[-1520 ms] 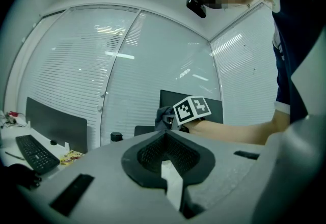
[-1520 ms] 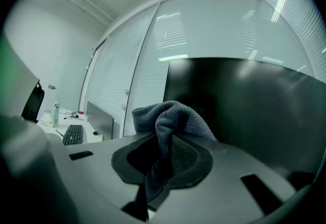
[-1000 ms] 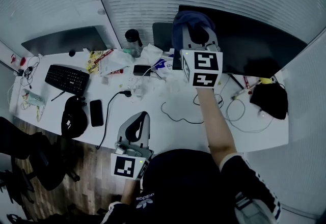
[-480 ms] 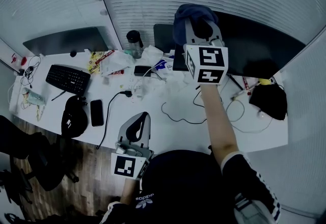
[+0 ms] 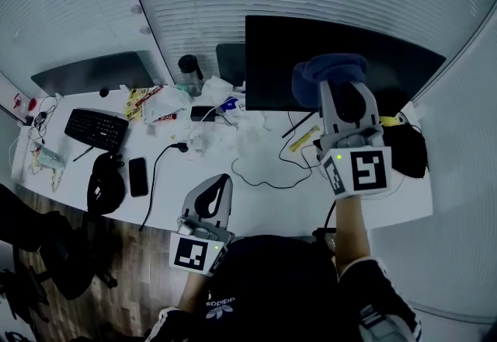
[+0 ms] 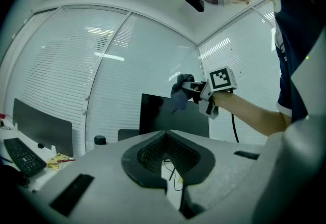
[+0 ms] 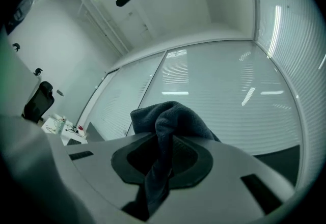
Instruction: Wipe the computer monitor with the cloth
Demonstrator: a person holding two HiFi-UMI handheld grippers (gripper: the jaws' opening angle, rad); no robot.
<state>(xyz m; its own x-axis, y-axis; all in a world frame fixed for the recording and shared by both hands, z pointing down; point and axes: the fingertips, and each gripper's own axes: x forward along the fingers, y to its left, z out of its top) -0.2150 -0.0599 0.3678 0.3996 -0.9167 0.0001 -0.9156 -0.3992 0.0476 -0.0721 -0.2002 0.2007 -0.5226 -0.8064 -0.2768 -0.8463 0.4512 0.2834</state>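
Observation:
A wide black monitor (image 5: pixel 272 61) stands at the back of the white desk (image 5: pixel 264 204). My right gripper (image 5: pixel 335 85) is shut on a dark blue cloth (image 5: pixel 330 71) and holds it against the screen, right of its middle. In the right gripper view the cloth (image 7: pixel 168 121) bunches above the jaws and hangs down between them. My left gripper (image 5: pixel 220 180) hovers over the desk's near edge, shut with nothing in it. From the left gripper view I see the monitor (image 6: pixel 158 116) with the cloth (image 6: pixel 181 93) up at its top edge.
A second monitor (image 5: pixel 93 72), a keyboard (image 5: pixel 95 129), a phone (image 5: pixel 138 176) and a black bag (image 5: pixel 105 186) lie to the left. A bottle (image 5: pixel 189 68), wrappers (image 5: pixel 167 103) and loose cables (image 5: pixel 264 173) crowd the middle. A black item (image 5: pixel 408 150) sits at the right.
My right gripper has carried the cloth rightward across the screen, from its upper left corner to right of the middle. The left gripper has stayed put.

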